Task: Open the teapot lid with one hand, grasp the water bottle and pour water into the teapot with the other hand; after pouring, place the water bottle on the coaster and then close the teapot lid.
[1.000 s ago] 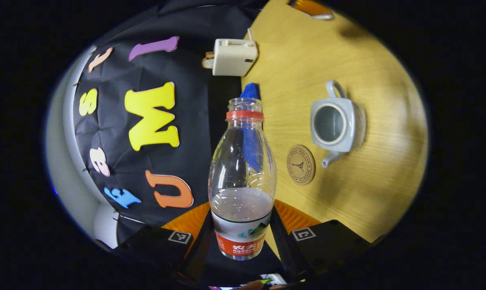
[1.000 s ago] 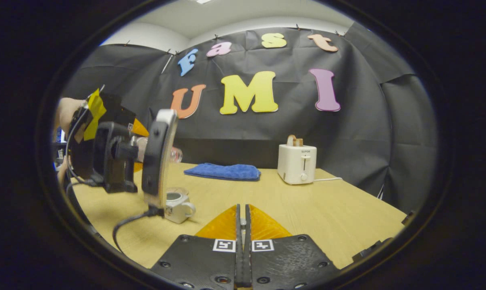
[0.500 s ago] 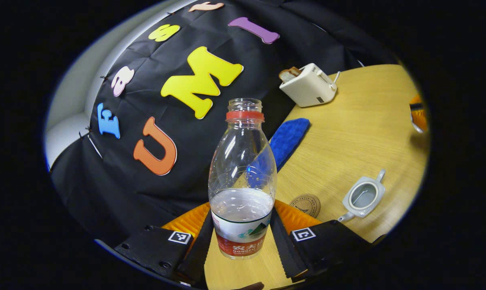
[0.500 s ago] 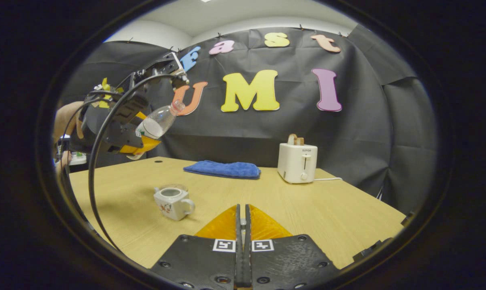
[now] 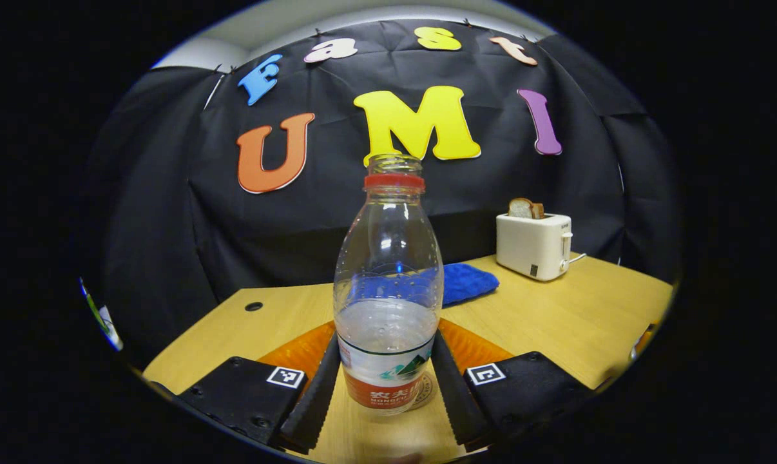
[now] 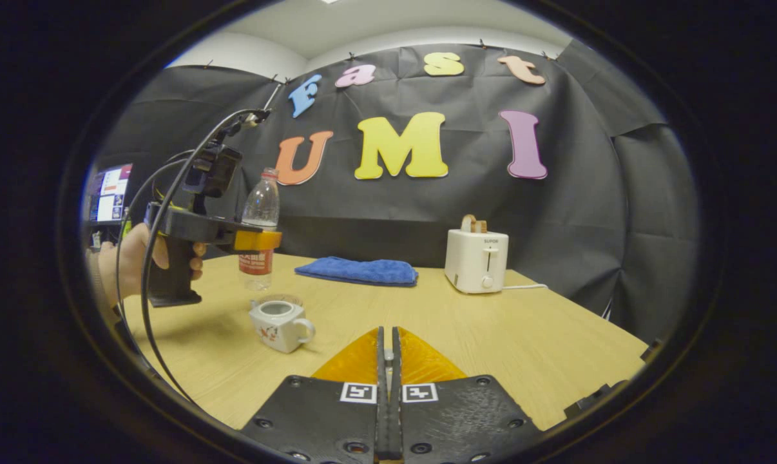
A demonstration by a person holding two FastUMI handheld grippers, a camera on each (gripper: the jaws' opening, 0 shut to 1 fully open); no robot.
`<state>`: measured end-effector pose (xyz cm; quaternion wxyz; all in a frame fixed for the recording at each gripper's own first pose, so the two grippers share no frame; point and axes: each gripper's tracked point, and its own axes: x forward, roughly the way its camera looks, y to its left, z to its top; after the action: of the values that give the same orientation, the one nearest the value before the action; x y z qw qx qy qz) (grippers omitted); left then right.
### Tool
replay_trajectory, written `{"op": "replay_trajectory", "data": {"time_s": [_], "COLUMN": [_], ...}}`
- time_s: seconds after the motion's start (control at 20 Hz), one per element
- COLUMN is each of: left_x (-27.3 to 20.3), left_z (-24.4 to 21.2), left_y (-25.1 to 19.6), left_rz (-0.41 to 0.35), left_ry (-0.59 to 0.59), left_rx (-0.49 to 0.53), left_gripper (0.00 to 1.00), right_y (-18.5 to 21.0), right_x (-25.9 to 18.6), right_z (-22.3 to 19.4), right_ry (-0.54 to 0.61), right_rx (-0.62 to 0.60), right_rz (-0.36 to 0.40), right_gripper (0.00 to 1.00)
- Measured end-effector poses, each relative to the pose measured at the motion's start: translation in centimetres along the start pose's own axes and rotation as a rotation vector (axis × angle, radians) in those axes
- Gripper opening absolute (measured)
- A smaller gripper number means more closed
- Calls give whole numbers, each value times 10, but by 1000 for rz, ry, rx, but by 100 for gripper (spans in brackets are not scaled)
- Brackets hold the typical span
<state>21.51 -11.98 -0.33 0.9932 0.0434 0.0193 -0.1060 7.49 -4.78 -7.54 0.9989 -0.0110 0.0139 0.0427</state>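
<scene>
- My left gripper (image 5: 386,386) holds the one water bottle (image 5: 388,290) upright; both fingers (image 5: 314,399) press against its lower labelled part, one on each side.
- The bottle has no cap on, its neck is open, and water fills roughly the lower third.
- Under the bottle's base, in the left gripper view, I see an edge of one round coaster (image 5: 425,392) on the table (image 5: 569,322); I cannot tell whether the bottle touches it.
- From the right gripper view I see that same left gripper (image 6: 257,240) level, above the table, with one hand (image 6: 131,261) wrapped around its handle and a cable looping up and down from it.
- The water bottle (image 6: 260,222) stands vertical there, behind the teapot and higher than it.
- My right gripper (image 6: 386,393) has its fingers pressed together with only a thin slit between them; I see a small piece in the slit but cannot tell what it is.
- One white teapot (image 6: 280,324) sits on the table with its top open, handle turned toward the right of that view.
- Farther back I count one blue cloth (image 6: 359,271) lying flat and one white toaster (image 6: 477,260) with one slice of bread (image 5: 524,208) standing in it, well apart from the teapot.
</scene>
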Motion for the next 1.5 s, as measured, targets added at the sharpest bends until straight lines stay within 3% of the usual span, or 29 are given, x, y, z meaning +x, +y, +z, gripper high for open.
{"op": "replay_trajectory", "data": {"time_s": [0.2,0.55,1.35,1.4,1.45,1.5], "left_x": [12,29,45,45,45,45], "left_z": [5,-20,-45,-46,-47,-47], "left_y": [-7,-13,-8,-7,-6,-9], "left_rz": [-13,-22,-21,-13,-7,-15], "left_ry": [-54,-7,11,10,12,16], "left_rx": [-8,-82,-117,-120,-122,-124], "left_gripper": [77,78,80,81,92,94], "right_y": [2,-3,-4,-4,-3,-2], "right_x": [-3,-6,-1,-1,-1,-1], "right_z": [0,2,-5,-5,-5,-4], "right_ry": [0,-14,13,15,18,19], "right_rx": [-11,-13,-48,-52,-57,-60], "right_rz": [3,-16,-34,-35,-35,-34], "right_gripper": [0,0,0,0,0,0]}}
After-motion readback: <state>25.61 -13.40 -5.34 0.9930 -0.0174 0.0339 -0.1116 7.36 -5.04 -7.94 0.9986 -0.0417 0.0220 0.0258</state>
